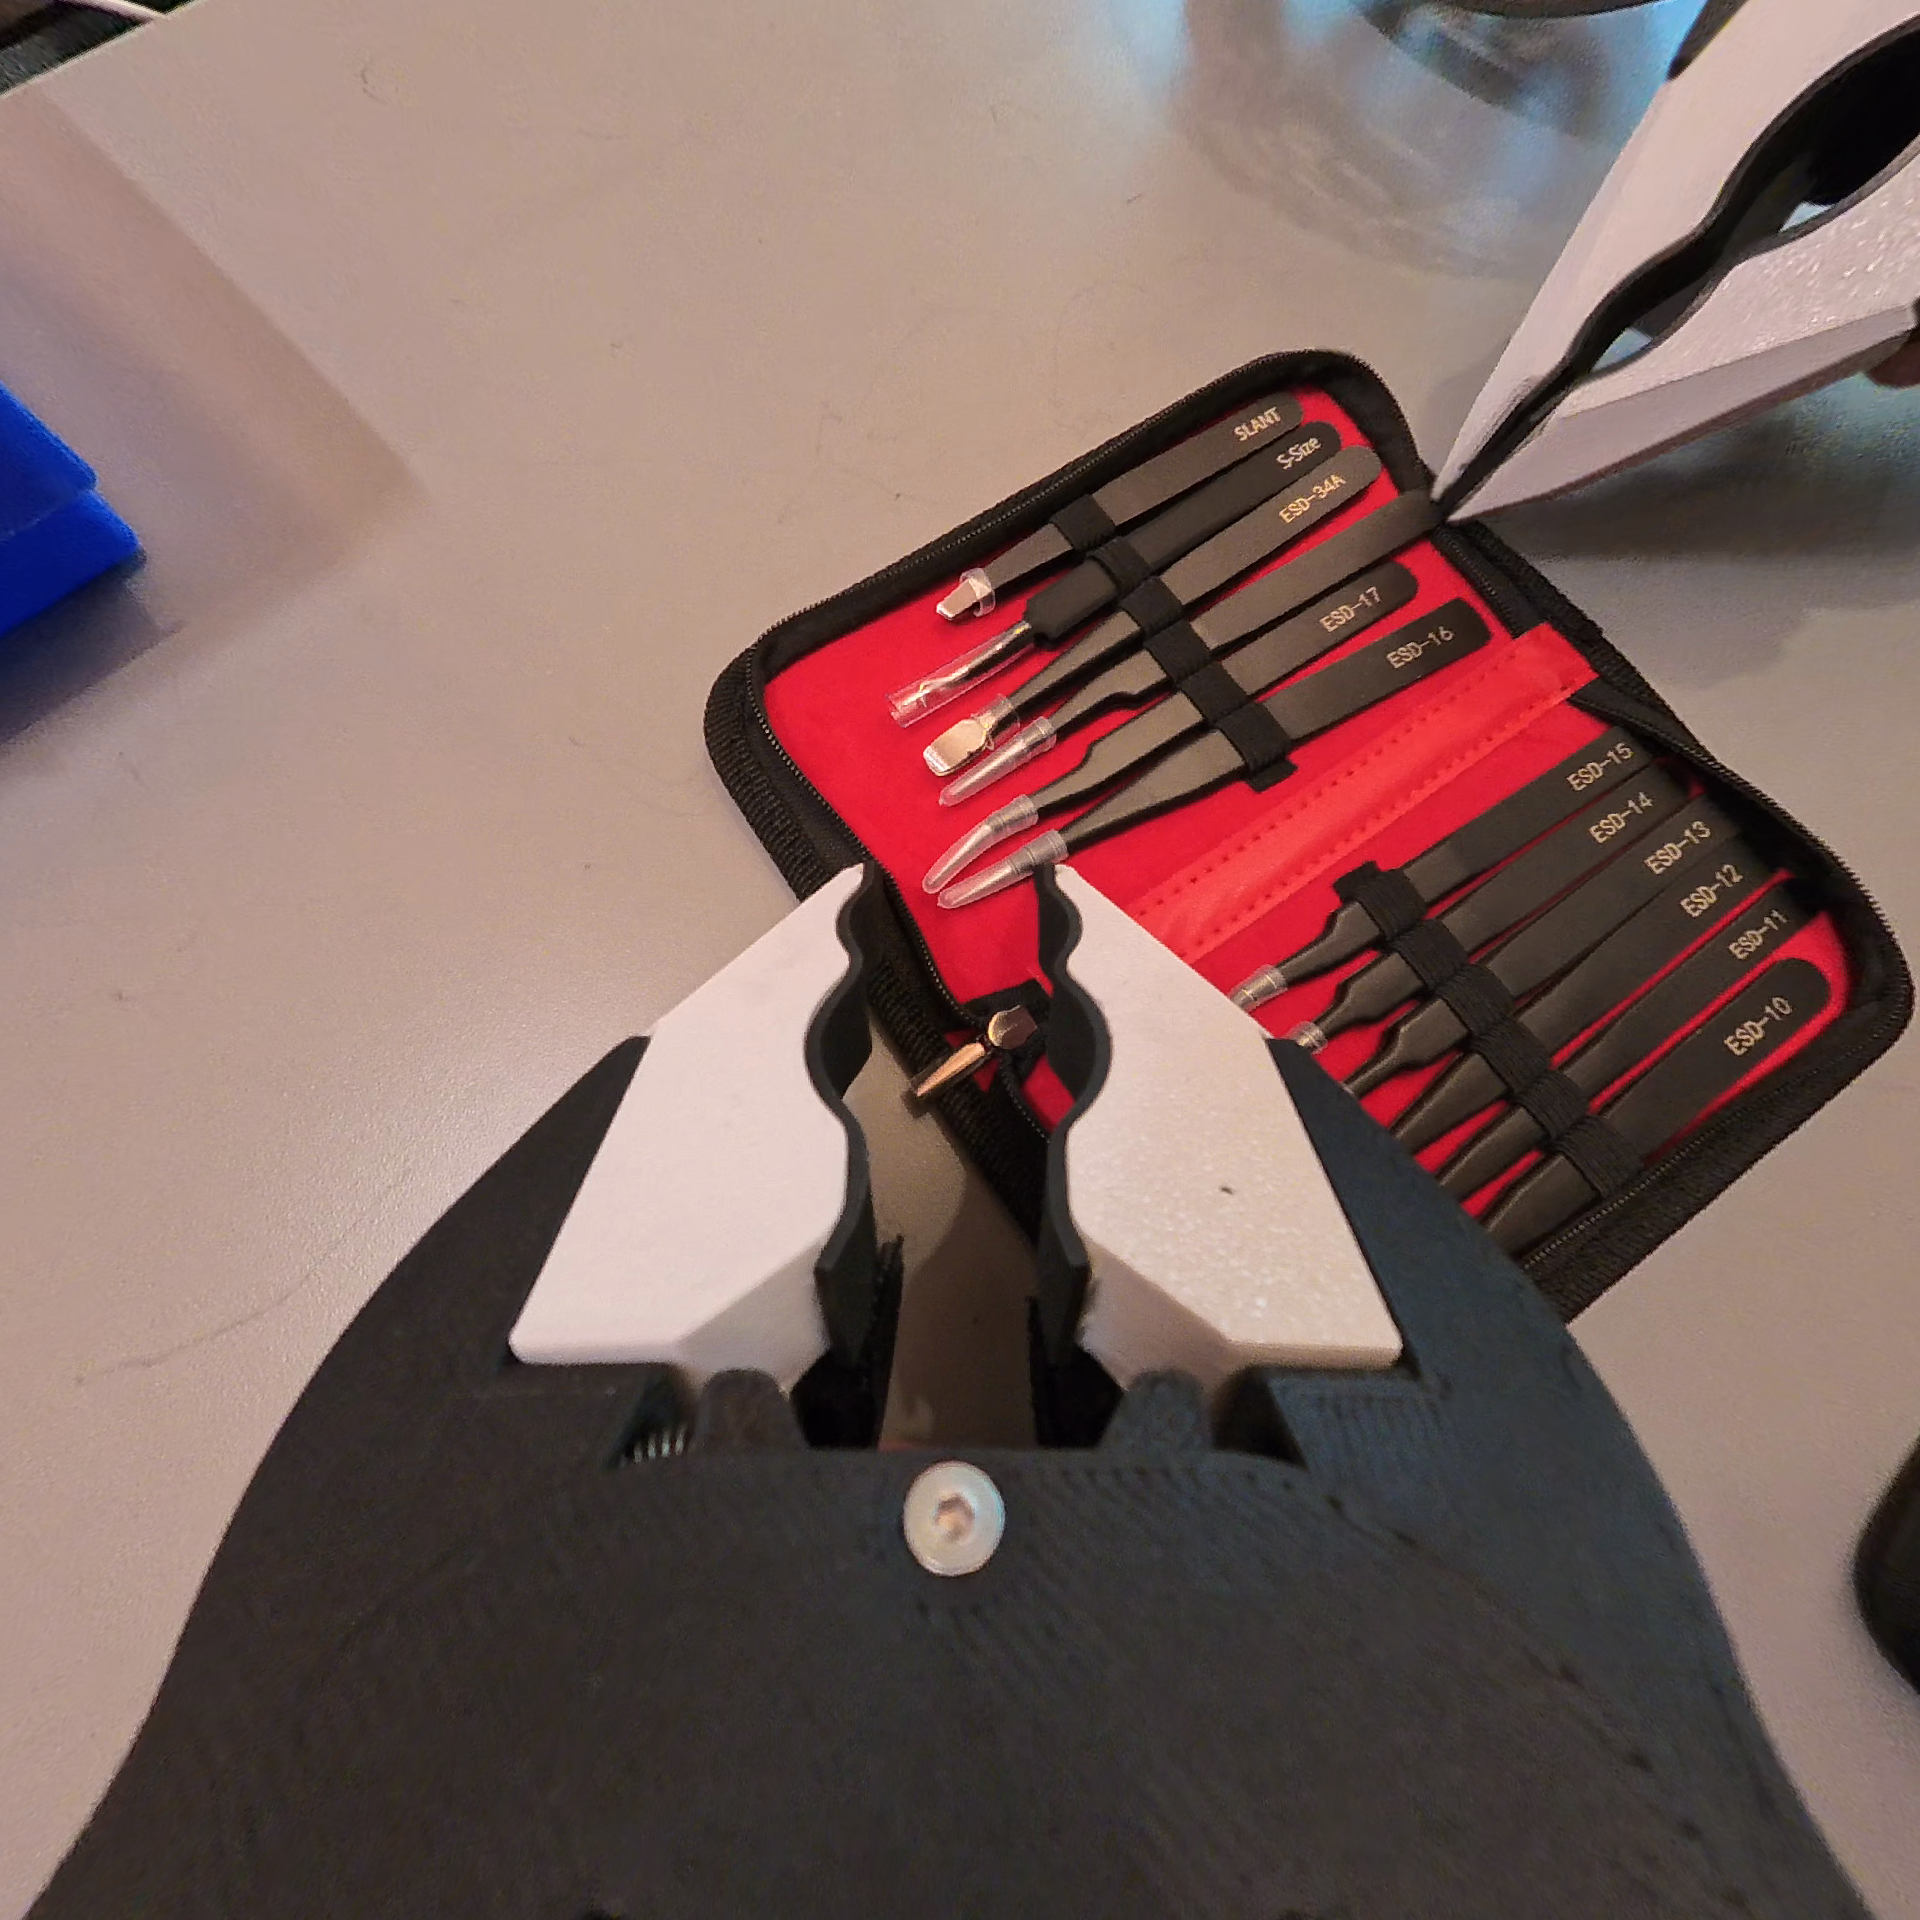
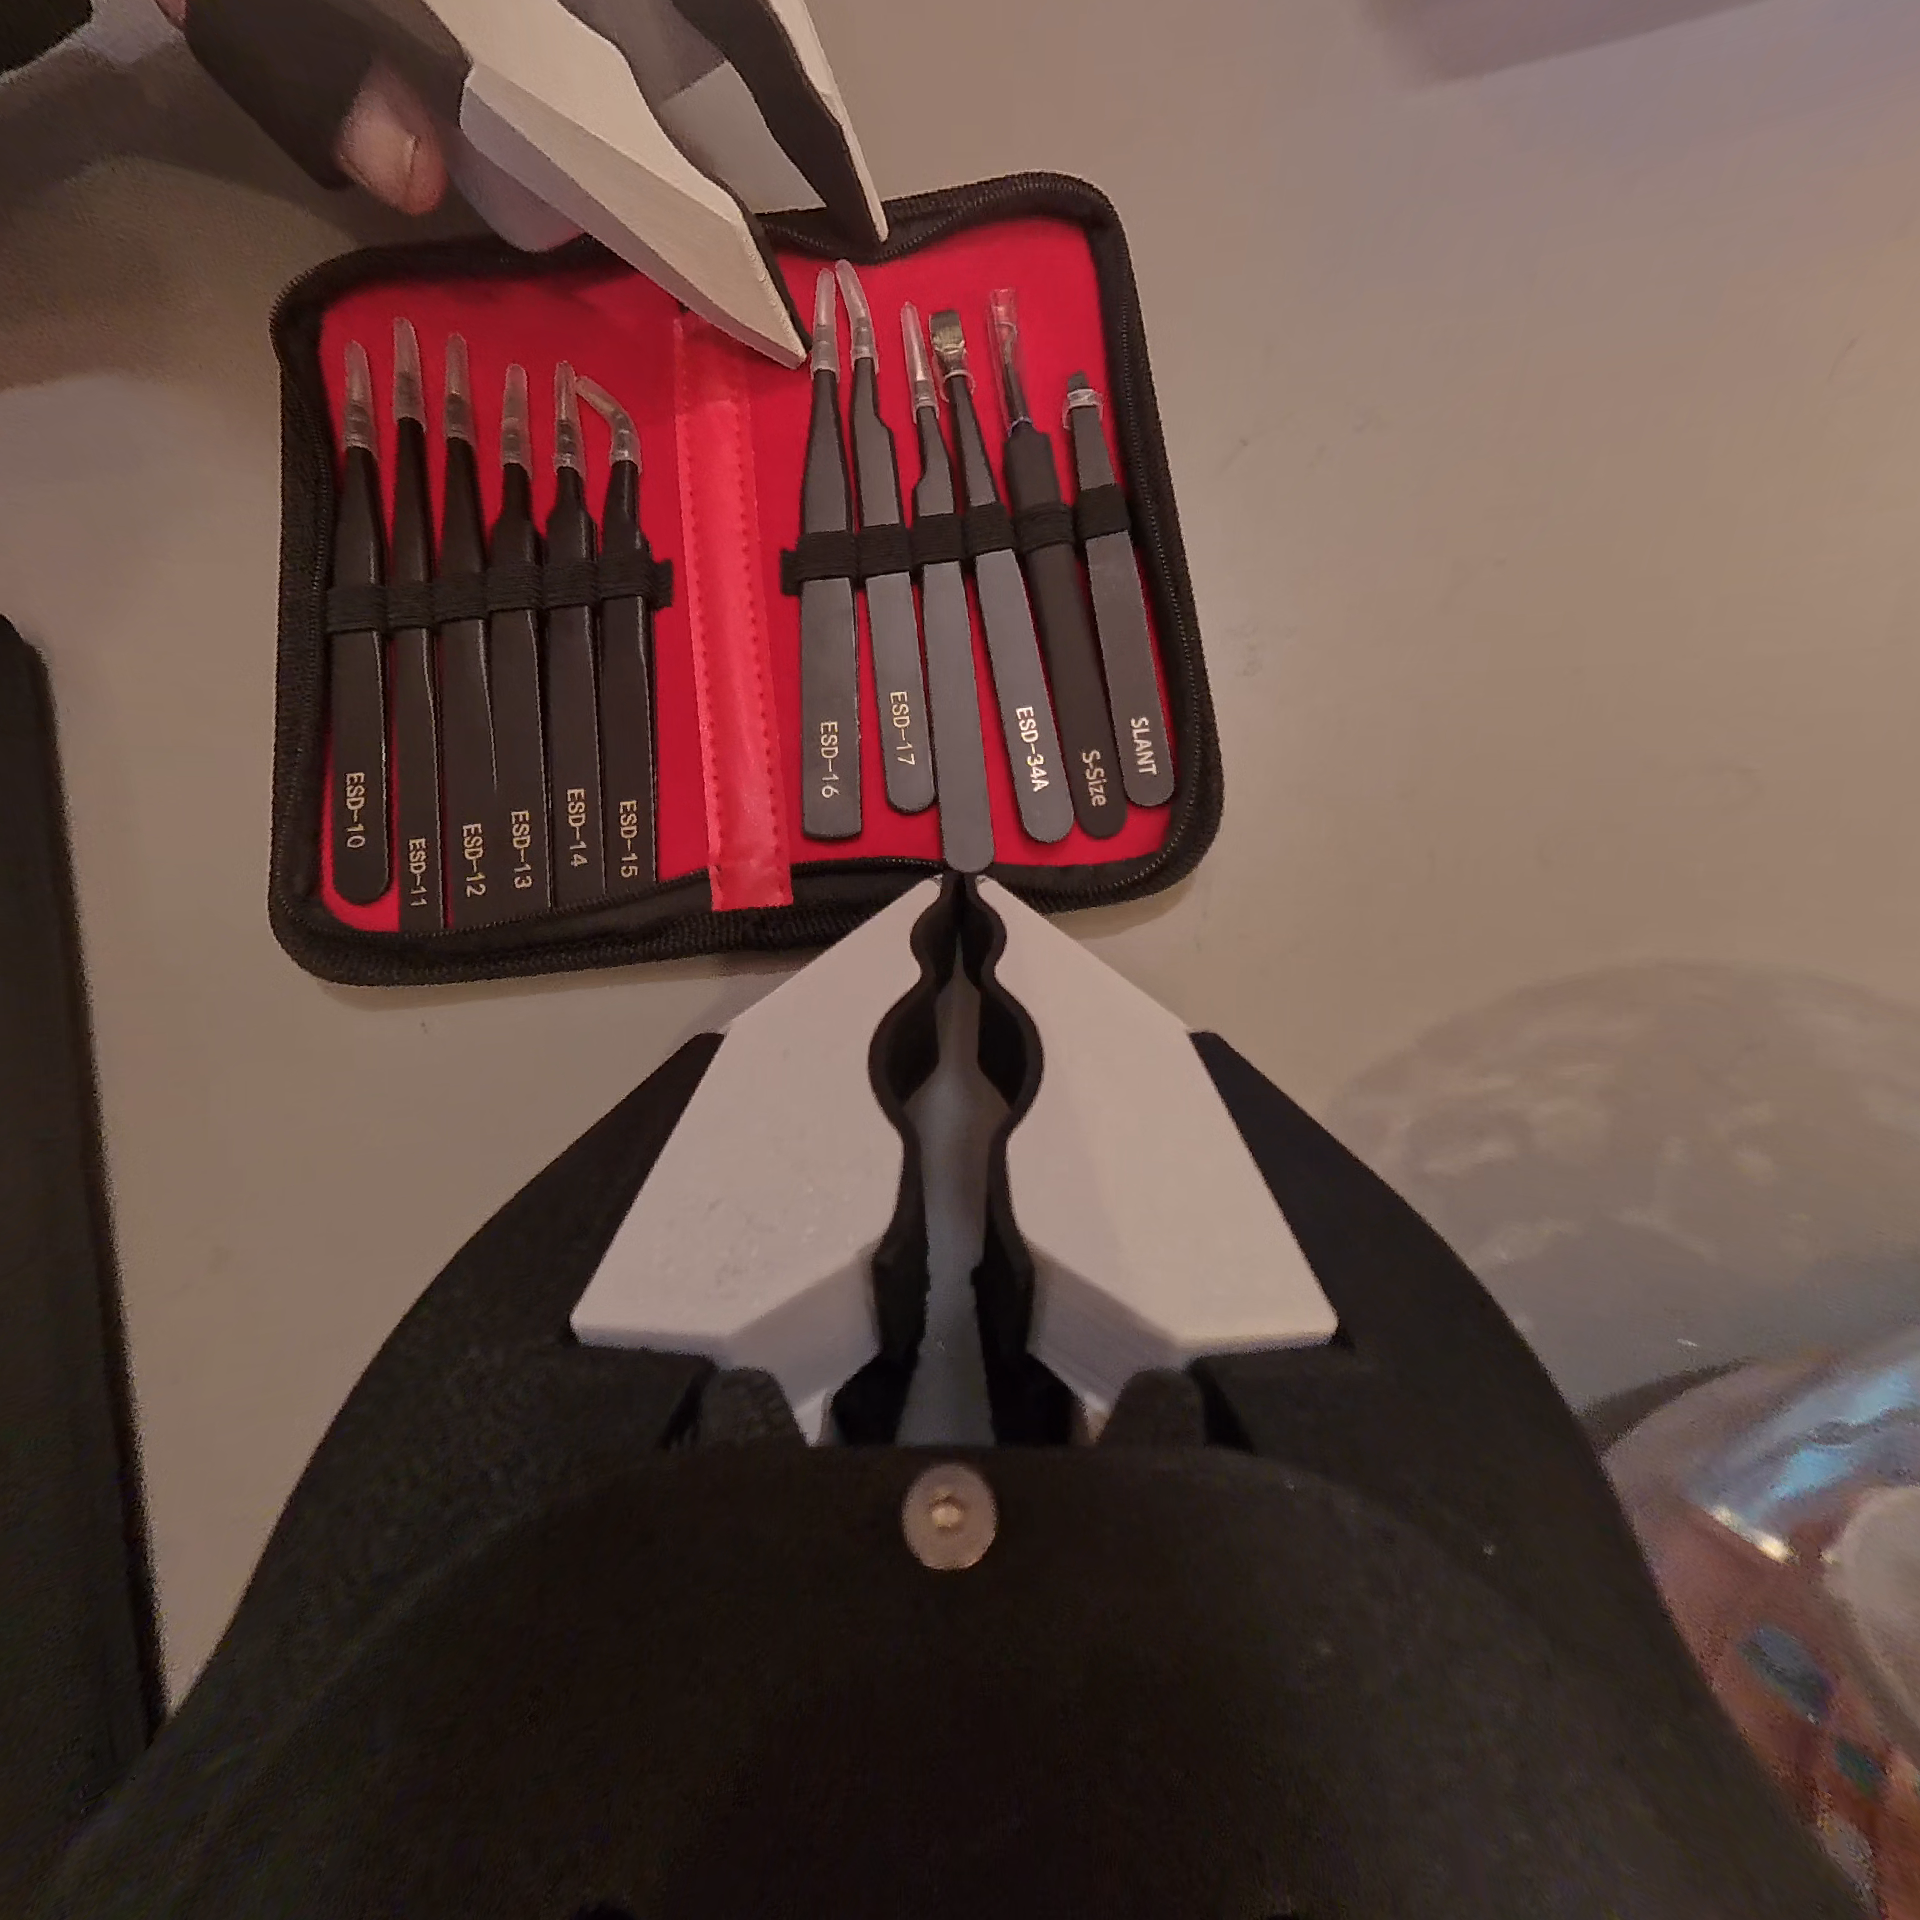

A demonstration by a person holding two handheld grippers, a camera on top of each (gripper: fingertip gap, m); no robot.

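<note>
Open black zip-around fabric case with red lining flat on pale grey tabletop, upper centre of right wrist frame; right-centre of left wrist frame. Two rows of black metal tweezers with clear plastic tip caps under black elastic bands, six per side, red stitched spine strip between.

One plain unlettered black tweezer, third in the right-hand row, slid out lower than neighbours, butt end past the case's lower zip edge. Right gripper, white fingers with black wavy pads, pressed nearly together at that butt end; pinching it or only touching, cannot tell. Same gripper in upper right of left wrist frame, tips closed at the far case edge against the long black tweezer.

Left gripper spread apart, tips over the near case edge by the capped tweezer points; brass-coloured zipper pull visible in the gap between fingers, not gripped. In right wrist frame, left gripper at top centre over the case's upper edge, gloved hand behind it.

Blue object at left edge of left wrist frame. Crinkled clear plastic at lower right of right wrist frame.
</note>
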